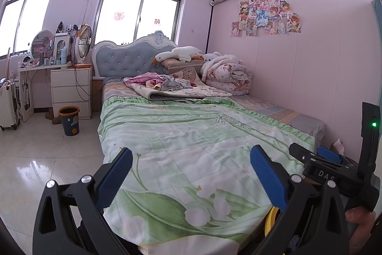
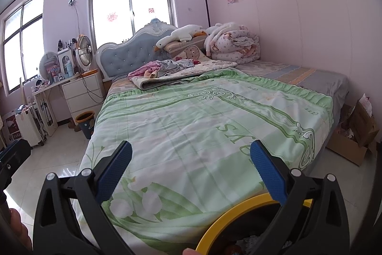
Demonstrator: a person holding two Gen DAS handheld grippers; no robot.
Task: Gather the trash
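Observation:
A dark bin with an orange rim (image 1: 69,120) stands on the floor left of the bed; it also shows in the right wrist view (image 2: 86,124). A yellow-rimmed bin (image 2: 235,222) sits close below my right gripper (image 2: 191,151), with pale scraps inside. Its rim also shows in the left wrist view (image 1: 271,219). My left gripper (image 1: 191,155) is open and empty above the foot of the bed (image 1: 191,135). My right gripper is open and empty, also over the bed's foot (image 2: 191,116). The right gripper shows at the right of the left wrist view (image 1: 327,159).
Crumpled clothes (image 1: 157,83) and folded quilts (image 1: 226,74) lie near the headboard. A white dresser (image 1: 71,92) and a suitcase (image 1: 8,109) stand at the left. Cardboard boxes with paper (image 2: 355,133) sit on the floor right of the bed.

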